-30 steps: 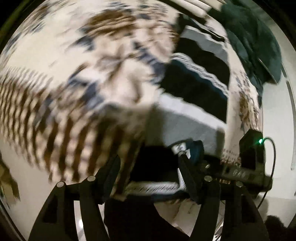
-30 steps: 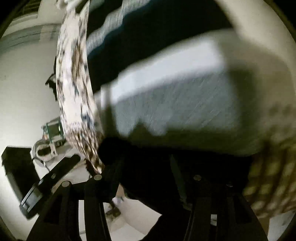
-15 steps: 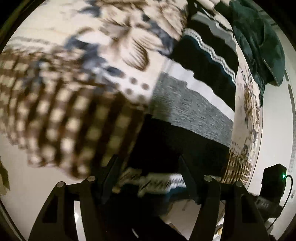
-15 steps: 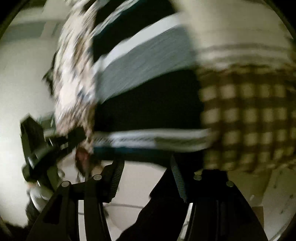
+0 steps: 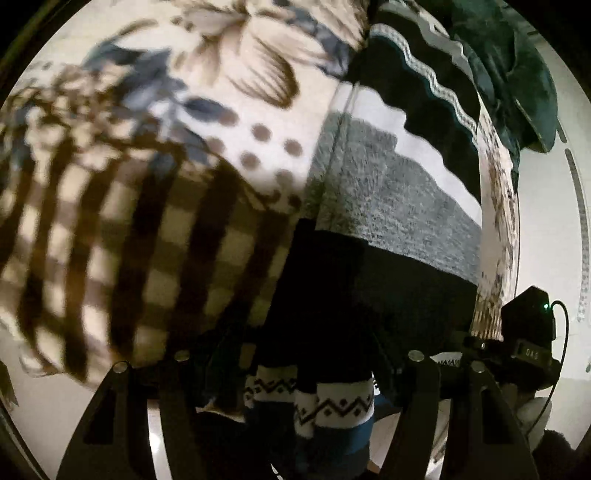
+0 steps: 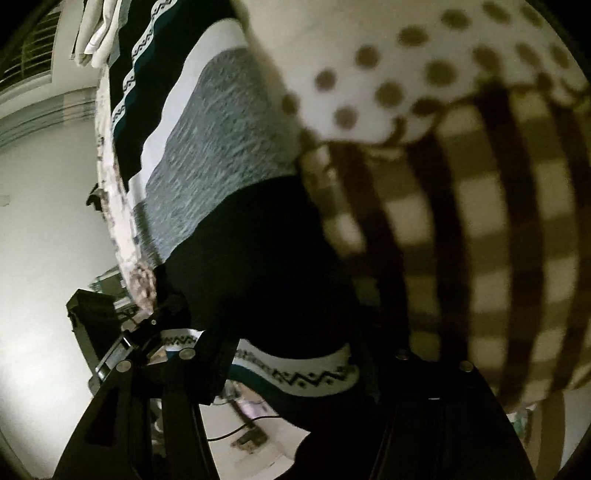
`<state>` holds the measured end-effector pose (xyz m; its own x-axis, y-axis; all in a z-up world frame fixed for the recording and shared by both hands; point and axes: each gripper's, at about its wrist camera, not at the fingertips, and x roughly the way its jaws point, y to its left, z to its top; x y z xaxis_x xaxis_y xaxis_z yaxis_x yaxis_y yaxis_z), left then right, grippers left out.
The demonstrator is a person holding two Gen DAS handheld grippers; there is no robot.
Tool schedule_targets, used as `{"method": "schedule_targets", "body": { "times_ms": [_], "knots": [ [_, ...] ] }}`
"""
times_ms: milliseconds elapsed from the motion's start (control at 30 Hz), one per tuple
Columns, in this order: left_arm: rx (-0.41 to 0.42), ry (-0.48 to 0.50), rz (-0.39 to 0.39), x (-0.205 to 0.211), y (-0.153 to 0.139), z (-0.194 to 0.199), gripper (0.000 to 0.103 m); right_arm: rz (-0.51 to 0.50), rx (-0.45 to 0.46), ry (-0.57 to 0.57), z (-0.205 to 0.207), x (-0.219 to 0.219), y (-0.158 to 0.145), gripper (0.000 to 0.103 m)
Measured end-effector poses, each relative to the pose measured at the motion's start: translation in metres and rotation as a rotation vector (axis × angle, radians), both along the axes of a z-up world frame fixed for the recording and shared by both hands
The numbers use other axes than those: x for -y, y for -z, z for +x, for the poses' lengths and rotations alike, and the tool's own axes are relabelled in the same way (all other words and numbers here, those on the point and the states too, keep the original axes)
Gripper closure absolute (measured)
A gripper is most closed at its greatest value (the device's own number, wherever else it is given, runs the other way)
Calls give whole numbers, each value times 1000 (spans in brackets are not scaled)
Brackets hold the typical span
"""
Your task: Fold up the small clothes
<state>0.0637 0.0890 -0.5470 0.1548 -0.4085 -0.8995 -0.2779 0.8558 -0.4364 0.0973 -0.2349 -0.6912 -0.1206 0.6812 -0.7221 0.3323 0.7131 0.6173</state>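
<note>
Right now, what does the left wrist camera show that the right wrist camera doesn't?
Only the left wrist view shows a dark green garment heaped past the far end of the sweater, and the cloth's big flower print. Only the right wrist view shows pale folded fabric at the top and a window grille. Both show the striped knit sweater, with its zigzag hem hanging between the tool fingers, lying on the checked, dotted bedcover.

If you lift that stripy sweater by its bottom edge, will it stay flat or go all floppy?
Probably floppy: the sweater is soft knit, and its patterned hem already curls and sags between the left gripper's fingers. It looks thick, so likely a bit heavy, dragging on the patterned cloth rather than sliding.
</note>
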Motion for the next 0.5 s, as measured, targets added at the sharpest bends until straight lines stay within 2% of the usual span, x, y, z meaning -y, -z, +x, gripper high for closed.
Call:
{"method": "schedule_targets", "body": {
  "times_ms": [67, 133, 200, 267, 500],
  "knots": [
    [33, -8, 13, -4, -8, -6, 40, 13, -1, 4, 0, -1, 3, 43],
    [21, -10, 8, -6, -4, -11, 38, 29, -5, 11, 1, -4, 8, 43],
    [-12, -39, -49, -13, 11, -15, 38, 37, -6, 12, 1, -4, 11, 43],
    [-7, -65, -100, -13, 20, -14, 38, 43, -4, 8, 1, -5, 14, 43],
    [14, -60, -177, 3, 17, -10, 37, 107, 25, 19, -4, 1, 12, 43]
  ]
}}
